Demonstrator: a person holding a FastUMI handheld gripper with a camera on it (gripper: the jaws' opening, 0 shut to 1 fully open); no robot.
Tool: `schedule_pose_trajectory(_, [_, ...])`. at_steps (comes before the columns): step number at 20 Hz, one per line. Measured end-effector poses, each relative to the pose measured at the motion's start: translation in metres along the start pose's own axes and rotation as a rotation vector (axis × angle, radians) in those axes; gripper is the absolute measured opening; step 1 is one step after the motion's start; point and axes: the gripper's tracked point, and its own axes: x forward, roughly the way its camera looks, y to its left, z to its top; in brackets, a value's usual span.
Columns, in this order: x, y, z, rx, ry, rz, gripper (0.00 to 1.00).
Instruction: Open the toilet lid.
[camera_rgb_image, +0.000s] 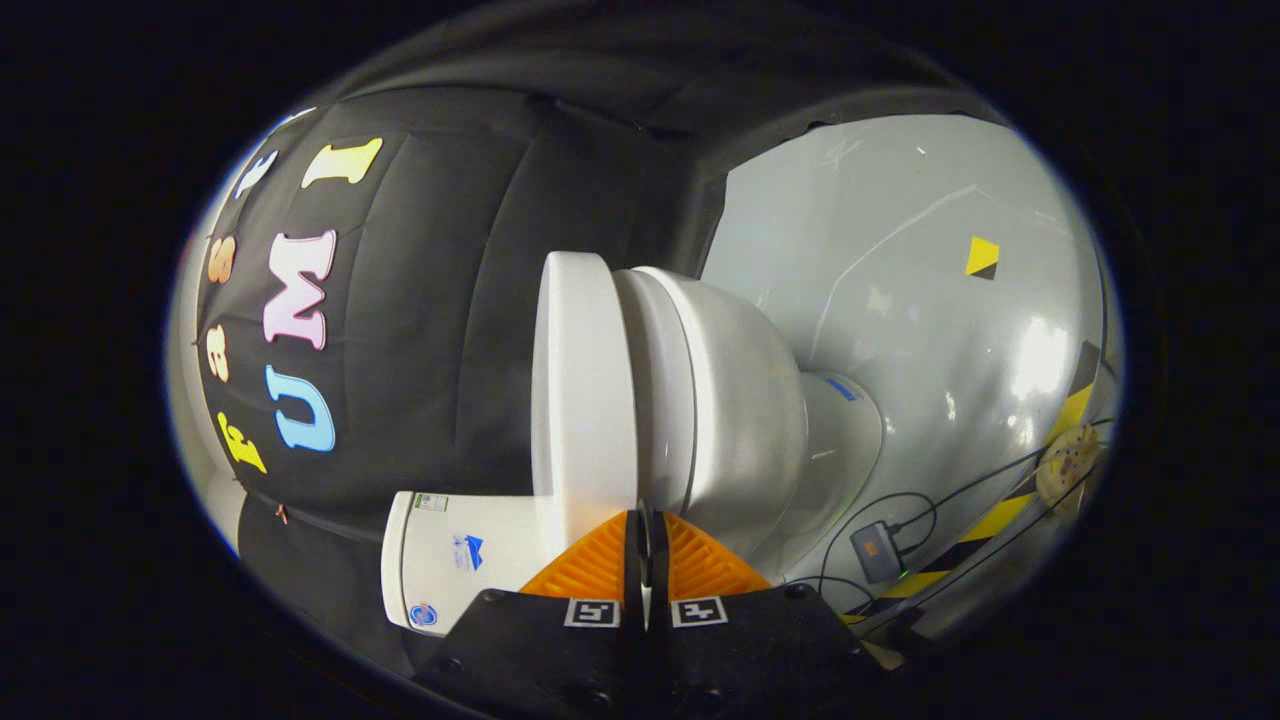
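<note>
I hold my fingers (645, 545) nearly closed, pinching the white plastic toilet lid's (585, 390) edge to lift it off the glossy white ceramic bowl (745, 400).

1. The gripper (645, 545) comes in low in the gripper view, its two fingers (598, 565) wedge-shaped and tapering forward to narrow tips.
2. Fine parallel ridges run across each finger's sloping face, like a ribbed grip surface.
3. The fingers sit close together with just a thin dark slit between them. A pale sliver shows in that slit, and whether they press on anything cannot be told.
4. Behind them, two black angular blocks (540, 650) carry the fingers, matte with bevelled corners.
5. Each block wears a small square black-and-white marker (592, 612) right at the finger's root.
6. Small round screw heads dot the black blocks near their corners.
</note>
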Motion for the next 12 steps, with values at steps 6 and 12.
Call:
schedule_pose_trajectory(6, [-0.009, 0.021, 0.0, -0.142, 0.016, -0.032, 0.04])
schedule_pose_trajectory(12, [-0.032, 0.075, -0.002, -0.411, -0.003, -0.036, 0.05])
